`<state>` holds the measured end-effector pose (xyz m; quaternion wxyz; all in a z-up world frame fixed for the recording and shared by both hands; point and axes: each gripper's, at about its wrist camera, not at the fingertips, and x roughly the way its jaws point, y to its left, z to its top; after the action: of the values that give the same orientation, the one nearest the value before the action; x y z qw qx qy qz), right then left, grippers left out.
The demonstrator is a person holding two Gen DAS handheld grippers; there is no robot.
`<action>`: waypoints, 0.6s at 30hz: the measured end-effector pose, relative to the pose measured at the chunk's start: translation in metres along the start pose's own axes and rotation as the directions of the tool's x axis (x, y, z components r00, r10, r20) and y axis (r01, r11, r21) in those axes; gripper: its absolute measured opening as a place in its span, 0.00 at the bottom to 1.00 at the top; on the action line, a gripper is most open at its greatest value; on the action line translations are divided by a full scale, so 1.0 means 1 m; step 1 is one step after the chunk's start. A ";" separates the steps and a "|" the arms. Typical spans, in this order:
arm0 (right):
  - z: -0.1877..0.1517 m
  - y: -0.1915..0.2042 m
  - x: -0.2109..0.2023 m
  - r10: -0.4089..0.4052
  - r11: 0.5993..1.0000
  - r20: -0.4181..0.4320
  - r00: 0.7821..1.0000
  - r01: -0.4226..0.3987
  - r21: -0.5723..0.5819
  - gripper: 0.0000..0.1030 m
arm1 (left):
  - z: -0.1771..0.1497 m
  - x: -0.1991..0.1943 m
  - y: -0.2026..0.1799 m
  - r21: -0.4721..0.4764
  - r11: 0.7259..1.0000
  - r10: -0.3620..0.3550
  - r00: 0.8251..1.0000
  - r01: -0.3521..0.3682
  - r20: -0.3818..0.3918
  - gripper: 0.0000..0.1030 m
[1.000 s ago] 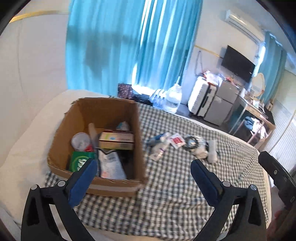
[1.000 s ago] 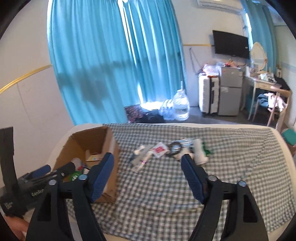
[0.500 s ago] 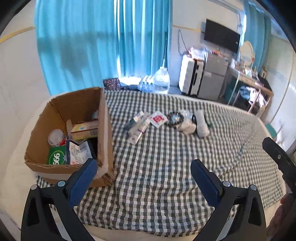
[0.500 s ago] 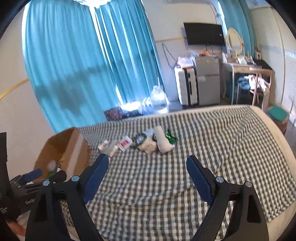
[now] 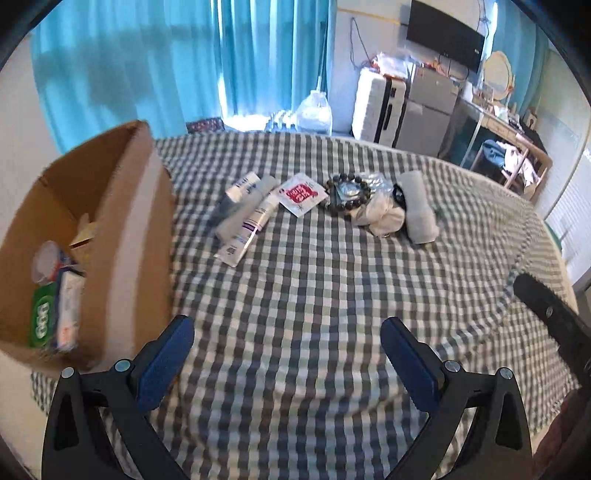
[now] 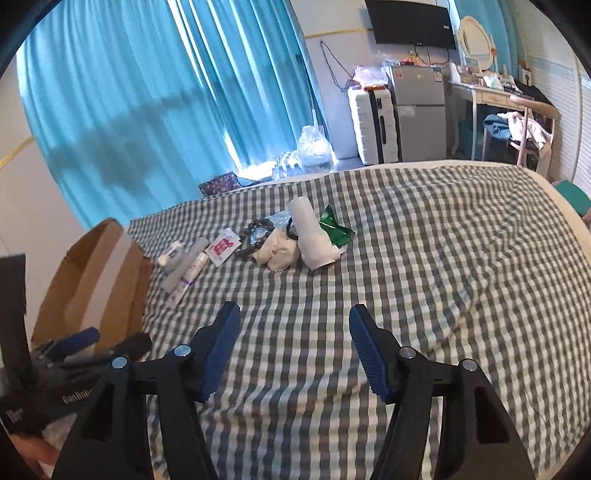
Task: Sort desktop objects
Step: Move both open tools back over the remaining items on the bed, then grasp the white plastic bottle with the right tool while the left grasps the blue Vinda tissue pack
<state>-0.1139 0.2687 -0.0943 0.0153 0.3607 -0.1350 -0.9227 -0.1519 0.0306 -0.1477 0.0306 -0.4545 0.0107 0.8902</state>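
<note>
Desktop objects: tubes point(image 5: 247, 214), red sachet point(image 5: 302, 192), bead bracelet point(image 5: 345, 195) on checked bed point(image 5: 314, 295) beside cardboard box point(image 5: 122, 236). Left claw point(image 5: 286, 354) agape, empty. Right claw point(image 6: 294, 341) closing, nothing between. Green packet point(image 6: 334, 229) plain only from right; box contents only from left.

Curtains: teal curtains point(image 6: 155, 96) hang along the far wall.
Water jug: a clear water jug point(image 6: 314, 147) stands on the floor below them.
Suitcase: a white suitcase point(image 6: 373, 125) stands just beside a grey fridge point(image 6: 417, 114).
Television: a black television point(image 6: 410, 22) hangs above.
</note>
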 end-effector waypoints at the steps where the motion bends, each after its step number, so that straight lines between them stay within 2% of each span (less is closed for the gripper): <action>1: 0.005 -0.002 0.010 -0.001 1.000 -0.008 1.000 0.000 -0.003 0.60 | 0.004 0.011 -0.001 0.002 1.000 0.005 1.000 -0.005 -0.006 1.00; 5: 0.025 -0.003 0.040 -0.012 1.000 -0.028 1.000 0.011 -0.012 0.59 | 0.025 0.046 0.003 -0.024 0.999 0.023 0.999 -0.023 -0.029 1.00; 11: 0.053 0.002 0.084 -0.028 0.999 -0.029 0.999 0.027 -0.045 0.59 | 0.055 0.081 0.018 -0.081 0.995 0.063 0.998 -0.063 -0.004 1.00; 18: 0.066 -0.003 0.151 -0.088 0.995 -0.102 0.991 0.083 -0.054 0.56 | 0.074 0.112 0.040 -0.117 0.989 0.091 0.996 -0.089 0.006 1.00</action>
<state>-0.2693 0.2686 -0.1487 -0.0085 0.4135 -0.0954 -0.9054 -0.2796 -0.0009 -0.1956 -0.0362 -0.4494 -0.0211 0.8923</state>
